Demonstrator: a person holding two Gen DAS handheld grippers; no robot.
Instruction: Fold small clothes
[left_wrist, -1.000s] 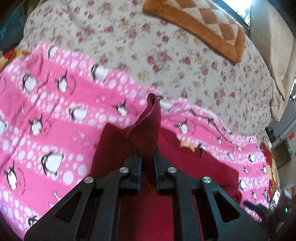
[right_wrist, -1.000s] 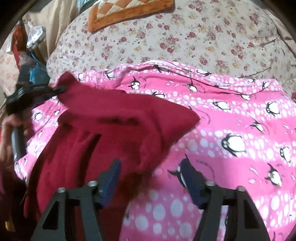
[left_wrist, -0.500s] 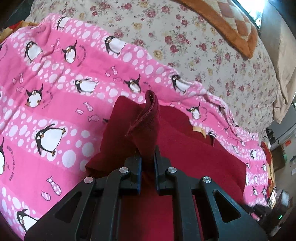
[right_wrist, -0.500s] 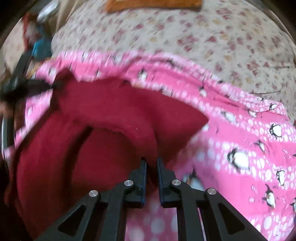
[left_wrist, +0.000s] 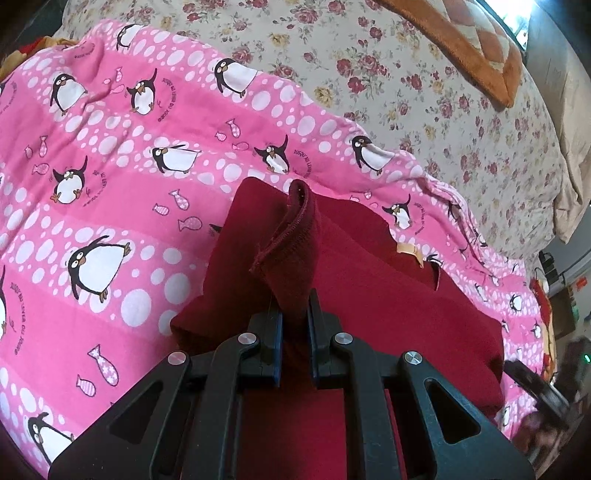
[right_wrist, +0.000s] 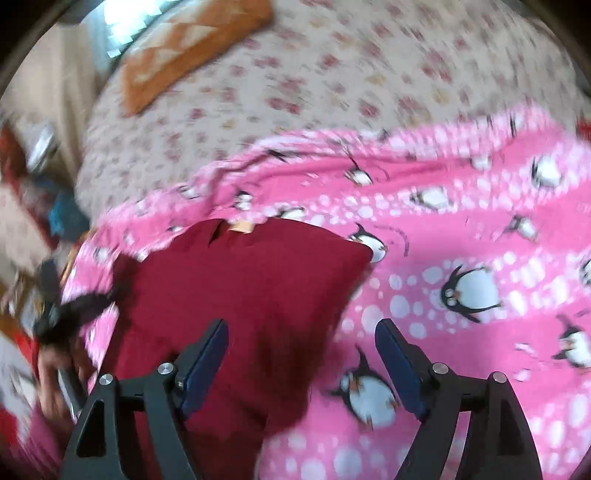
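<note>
A dark red garment (left_wrist: 369, 280) lies folded on a pink penguin-print blanket (left_wrist: 110, 192). My left gripper (left_wrist: 295, 314) is shut on a bunched hem of the red garment, which sticks up between its fingers. In the right wrist view, which is blurred, the red garment (right_wrist: 251, 288) lies flat with a small tan label at its far edge. My right gripper (right_wrist: 301, 332) is open and empty above the garment's right edge. The left gripper and the hand holding it show at the left of that view (right_wrist: 74, 306).
The pink blanket (right_wrist: 461, 229) lies on a cream floral bedspread (left_wrist: 406, 74). An orange checked mat (left_wrist: 472, 40) lies at the bed's far side. Clutter shows past the bed's edges (right_wrist: 33, 173).
My right gripper was shut on the garment half a second ago; it has opened, let the cloth drop flat and drawn back. My left gripper has brought its held hem lower over the blanket.
</note>
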